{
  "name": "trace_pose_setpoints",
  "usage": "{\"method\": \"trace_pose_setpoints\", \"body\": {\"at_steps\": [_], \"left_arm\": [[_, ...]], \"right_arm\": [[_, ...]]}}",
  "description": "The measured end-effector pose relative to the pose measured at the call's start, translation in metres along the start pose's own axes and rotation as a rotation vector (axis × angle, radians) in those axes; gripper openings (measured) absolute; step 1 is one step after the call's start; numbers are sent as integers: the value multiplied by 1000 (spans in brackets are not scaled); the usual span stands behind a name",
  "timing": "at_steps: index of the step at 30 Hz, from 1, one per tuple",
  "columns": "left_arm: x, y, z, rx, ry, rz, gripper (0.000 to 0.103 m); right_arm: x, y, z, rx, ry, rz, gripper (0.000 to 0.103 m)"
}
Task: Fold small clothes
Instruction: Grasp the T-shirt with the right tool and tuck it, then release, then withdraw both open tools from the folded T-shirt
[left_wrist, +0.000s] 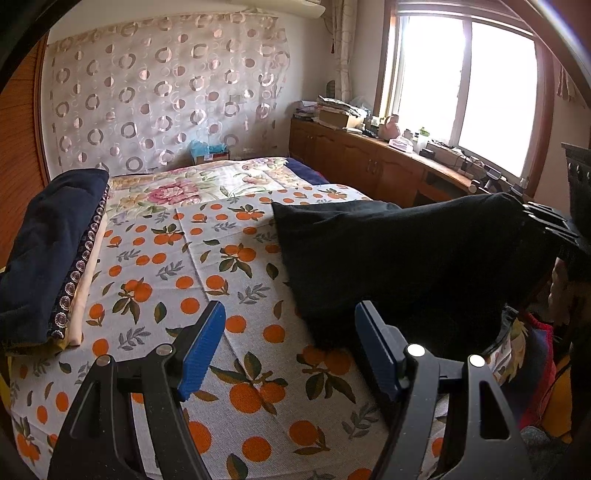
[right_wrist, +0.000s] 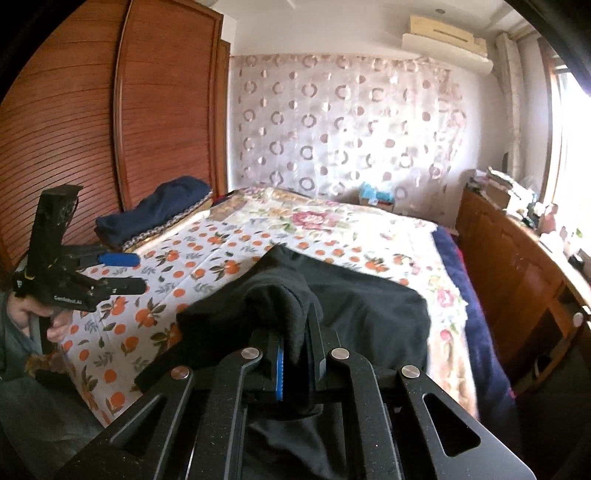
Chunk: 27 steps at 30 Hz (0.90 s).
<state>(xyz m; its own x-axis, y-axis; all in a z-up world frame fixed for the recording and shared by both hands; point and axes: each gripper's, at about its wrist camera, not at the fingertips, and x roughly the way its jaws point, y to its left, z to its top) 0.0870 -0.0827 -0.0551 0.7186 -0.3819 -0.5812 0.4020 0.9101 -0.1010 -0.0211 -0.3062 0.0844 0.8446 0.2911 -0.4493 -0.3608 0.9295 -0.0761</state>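
The right tongs (right_wrist: 295, 354) are pinching a bunched fold of a soft black fleece garment (right_wrist: 354, 306), lifting one edge while the rest is lying on the bed (left_wrist: 236, 266) with its orange-print cover. The left tongs (left_wrist: 290, 332) are hovering with blue ribbed pads spread, gripping nothing, just beside the garment.

I see open orange-print sheet (left_wrist: 207, 258) between the folded navy pile (left_wrist: 48, 251) at left and the black garment (left_wrist: 406, 258) at right.
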Motion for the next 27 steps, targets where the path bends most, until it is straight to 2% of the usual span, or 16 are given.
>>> {"method": "trace_pose_setpoints", "body": {"at_steps": [3,9,11,12,14,16,22,27], "left_arm": [[-1,-2,-1,0,-6,-1,73],[-3,-7,1,4,-14,-5,74],[-3,-9,1,7,-13,-6,73],[-2,-10,2,7,-13,-6,73],[-2,-11,2,8,-11,-7,73],[-2,-12,2,8,-10,-7,74],[-2,-13,2,8,-15,-7,74],[-6,-15,3,10,-26,-6,74]], "right_arm": [[-1,-13,-11,14,33,-51,8],[20,-39,-58,82,191,-132,8],[20,-41,-69,87,221,-175,24],[19,-40,-71,87,227,-196,28],[16,-40,-70,93,226,-220,41],[9,-38,-69,104,219,-229,47],[9,-21,-53,75,175,-201,50],[15,-5,-42,57,135,-135,65]]}}
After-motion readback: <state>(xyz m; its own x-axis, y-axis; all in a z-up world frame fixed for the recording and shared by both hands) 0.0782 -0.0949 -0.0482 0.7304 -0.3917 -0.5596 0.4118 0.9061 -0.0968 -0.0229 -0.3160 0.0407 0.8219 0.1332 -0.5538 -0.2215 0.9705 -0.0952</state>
